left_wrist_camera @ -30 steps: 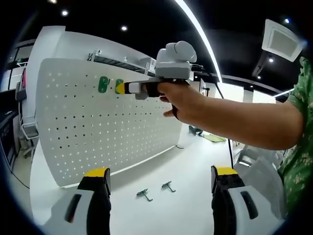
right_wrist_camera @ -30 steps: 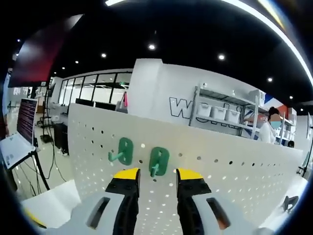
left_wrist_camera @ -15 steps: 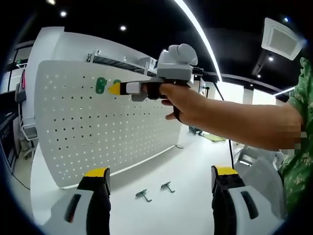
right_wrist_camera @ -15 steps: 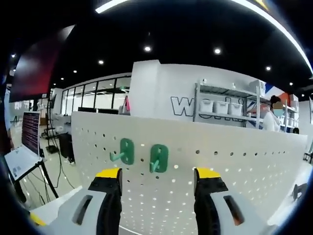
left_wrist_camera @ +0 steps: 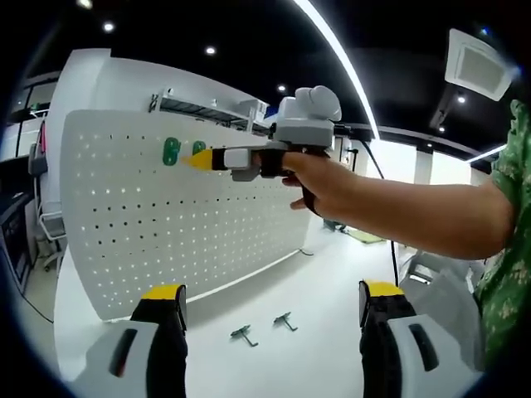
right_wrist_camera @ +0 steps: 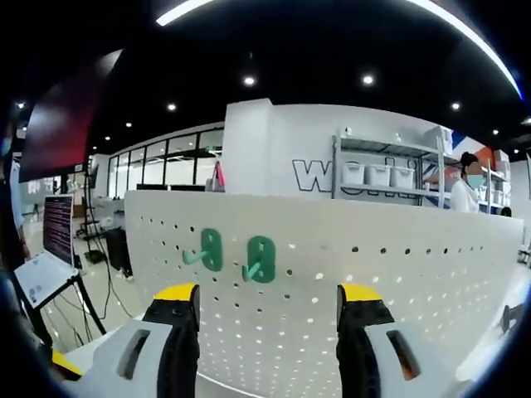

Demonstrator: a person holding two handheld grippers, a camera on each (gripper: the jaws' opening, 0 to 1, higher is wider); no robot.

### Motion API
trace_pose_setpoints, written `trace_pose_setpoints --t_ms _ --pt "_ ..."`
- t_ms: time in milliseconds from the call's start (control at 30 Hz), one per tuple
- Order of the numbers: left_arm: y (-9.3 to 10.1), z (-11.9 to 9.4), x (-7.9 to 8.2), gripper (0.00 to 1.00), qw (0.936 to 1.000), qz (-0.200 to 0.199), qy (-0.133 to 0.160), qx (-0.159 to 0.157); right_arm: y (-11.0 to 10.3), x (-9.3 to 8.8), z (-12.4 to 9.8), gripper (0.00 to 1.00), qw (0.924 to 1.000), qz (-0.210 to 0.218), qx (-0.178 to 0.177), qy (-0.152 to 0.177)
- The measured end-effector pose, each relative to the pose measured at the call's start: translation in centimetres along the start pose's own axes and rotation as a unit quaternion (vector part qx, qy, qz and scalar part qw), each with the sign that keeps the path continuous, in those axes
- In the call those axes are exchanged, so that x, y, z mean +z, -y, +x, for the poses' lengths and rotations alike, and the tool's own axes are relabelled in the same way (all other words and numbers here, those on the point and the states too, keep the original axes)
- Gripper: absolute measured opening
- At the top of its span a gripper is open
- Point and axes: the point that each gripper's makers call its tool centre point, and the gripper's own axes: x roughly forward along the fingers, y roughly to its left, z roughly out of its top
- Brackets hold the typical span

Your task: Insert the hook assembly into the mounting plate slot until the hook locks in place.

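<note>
Large dark letters are showing on the white wall (right_wrist_camera: 274, 141) behind the pegboard (right_wrist_camera: 398, 282), in the right gripper view; "Wo" is reading clearly, just above the pegboard's top edge; the rest of the word is running behind the shelf rack (right_wrist_camera: 386, 178) and cannot be made out.

You are working in a large open lab or workshop hall: recessed ceiling lights (right_wrist_camera: 250, 80) are shining overhead, metal shelving (right_wrist_camera: 377, 174) is holding white bins, and a monitor (right_wrist_camera: 60, 232) is standing beside glass-walled offices (right_wrist_camera: 158, 170).
</note>
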Motion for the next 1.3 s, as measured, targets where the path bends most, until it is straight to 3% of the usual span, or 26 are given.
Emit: trace_pose_setpoints --t_ms 667,1300 --pt "1.2 -0.1 2.1 0.88 0.9995 0.007 0.022 0.022 0.8 0.6 -2.8 0.68 0.9997 -0.005 0.019 0.012" --pt "3.3 0.5 2.9 0.88 0.9988 0.01 0.028 0.037 2.3 -1.9 -7.9 0.67 0.9986 0.002 0.052 0.004"
